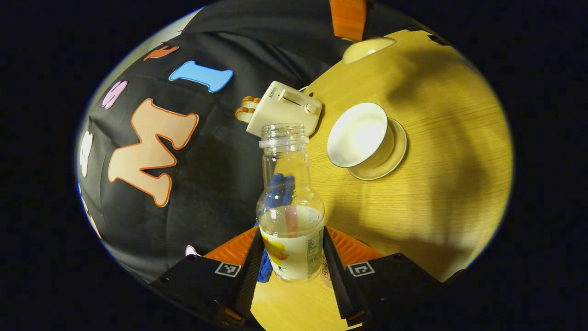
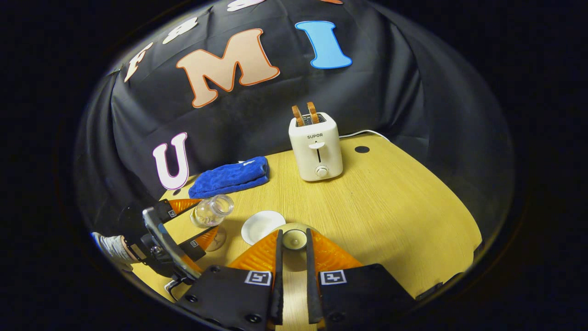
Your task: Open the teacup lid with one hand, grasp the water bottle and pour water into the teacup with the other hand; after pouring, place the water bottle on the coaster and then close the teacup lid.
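The water bottle (image 1: 291, 216), uncapped, is clamped between the left gripper (image 1: 292, 257) fingers near the open teacup (image 1: 360, 135); the right gripper (image 2: 294, 241) fingers grip the teacup lid (image 2: 294, 239).

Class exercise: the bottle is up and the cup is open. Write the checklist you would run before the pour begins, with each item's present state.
1. Left gripper clamps the bottle on both sides: ok.
2. Bottle has no cap, mouth open: ok.
3. Right gripper holds the lid by its knob, off the cup: ok.
4. Cup sits open on its saucer: ok.
5. Bottle mouth above the cup: not ok; in the left gripper view the cup lies to its right, apart.
6. Coaster free for the bottle afterwards: cannot tell.
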A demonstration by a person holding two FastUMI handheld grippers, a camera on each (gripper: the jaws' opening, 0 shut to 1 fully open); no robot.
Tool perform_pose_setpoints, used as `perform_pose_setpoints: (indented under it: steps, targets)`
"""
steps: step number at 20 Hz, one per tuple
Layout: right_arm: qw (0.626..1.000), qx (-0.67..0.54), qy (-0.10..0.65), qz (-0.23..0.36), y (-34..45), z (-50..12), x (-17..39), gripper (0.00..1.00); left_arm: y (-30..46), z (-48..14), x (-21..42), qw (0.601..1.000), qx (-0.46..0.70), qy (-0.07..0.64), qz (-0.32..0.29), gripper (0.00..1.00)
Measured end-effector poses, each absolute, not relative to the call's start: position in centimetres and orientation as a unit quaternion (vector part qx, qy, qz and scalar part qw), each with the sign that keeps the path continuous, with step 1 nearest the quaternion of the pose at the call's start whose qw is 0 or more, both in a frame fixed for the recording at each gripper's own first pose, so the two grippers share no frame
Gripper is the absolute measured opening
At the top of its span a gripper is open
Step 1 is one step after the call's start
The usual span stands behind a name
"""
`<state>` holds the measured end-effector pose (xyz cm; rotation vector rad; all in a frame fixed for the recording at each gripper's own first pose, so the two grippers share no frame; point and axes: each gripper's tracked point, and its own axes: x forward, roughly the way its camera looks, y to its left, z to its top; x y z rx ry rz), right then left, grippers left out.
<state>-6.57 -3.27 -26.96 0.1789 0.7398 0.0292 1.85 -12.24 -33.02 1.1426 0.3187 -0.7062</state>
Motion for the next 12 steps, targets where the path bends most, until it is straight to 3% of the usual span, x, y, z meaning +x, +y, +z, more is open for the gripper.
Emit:
perform_pose_setpoints:
  steps: [12]
  targets:
    - [0.926,0.105,0.363,0.023,-4.7,-28.4,-6.7,0.27,-12.2,-33.4,2.1,0.660,0.644,0.177,-0.345,0.68]
